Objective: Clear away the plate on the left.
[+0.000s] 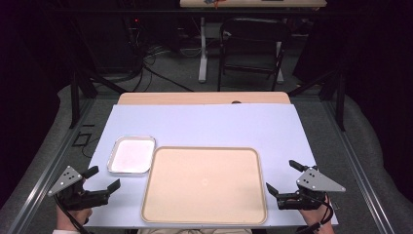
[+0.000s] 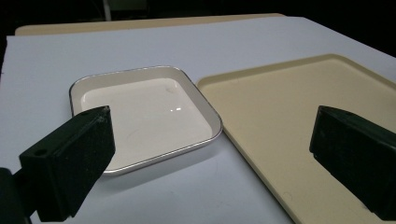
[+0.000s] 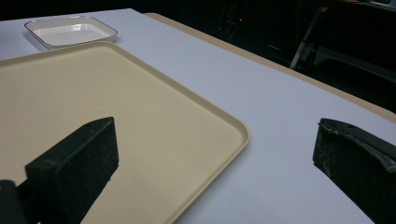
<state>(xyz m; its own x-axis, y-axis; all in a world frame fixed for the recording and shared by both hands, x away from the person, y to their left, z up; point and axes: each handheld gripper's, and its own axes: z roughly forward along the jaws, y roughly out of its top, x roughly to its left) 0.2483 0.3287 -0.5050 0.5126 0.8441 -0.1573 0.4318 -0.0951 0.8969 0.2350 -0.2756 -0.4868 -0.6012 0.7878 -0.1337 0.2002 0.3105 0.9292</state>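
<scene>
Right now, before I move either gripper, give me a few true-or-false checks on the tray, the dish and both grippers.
1. The dish sits left of the tray in the high view. True.
2. The dish holds food. False: it is empty.
3. The left gripper is shut on the dish. False: its jaws stand open, holding nothing.
4. The right gripper is open. True.
5. The dish rests inside the tray. False: it lies beside it on the white sheet.
</scene>
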